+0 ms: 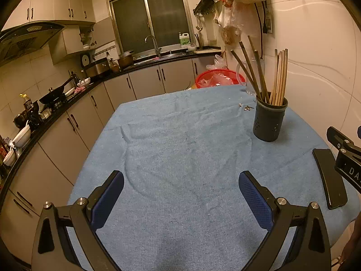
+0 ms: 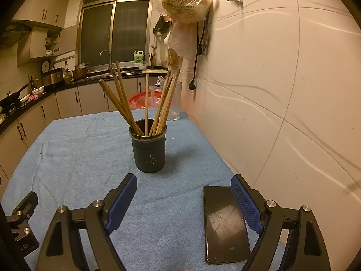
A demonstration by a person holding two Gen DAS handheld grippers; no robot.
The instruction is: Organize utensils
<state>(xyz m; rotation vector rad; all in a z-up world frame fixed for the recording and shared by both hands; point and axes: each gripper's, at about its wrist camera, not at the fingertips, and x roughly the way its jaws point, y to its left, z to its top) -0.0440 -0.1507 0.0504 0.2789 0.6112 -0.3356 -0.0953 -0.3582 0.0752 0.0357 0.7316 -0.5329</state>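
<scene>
Table: covered by a blue cloth, rumpled in places, with a white tiled wall along its right side.

Holder: a dark round cup stands upright on the cloth, toward the far right of the table and near the wall. Small holes dot its side.

Chopsticks: a bundle of wooden chopsticks stands in the cup, fanned out. Some lean left, some right, and one is nearly straight up. From the left wrist view the darker sticks tilt left and the paler ones stand close together.

Phone: a black phone lies flat on the cloth, screen up, at the near right corner of the table, well apart from the cup.

Left claw: the left gripper hovers over the bare cloth at the near edge with its blue-padded fingers spread wide, holding nothing.

Right claw: the right gripper is also wide open and empty, pointed at the cup. Its right finger overlaps the phone's edge in view; I cannot tell whether they touch.

Crumbs: a few small scraps lie on the cloth just left of the cup.

Background: a red basket sits beyond the table's far edge, and a plastic bag hangs on the wall above.
</scene>
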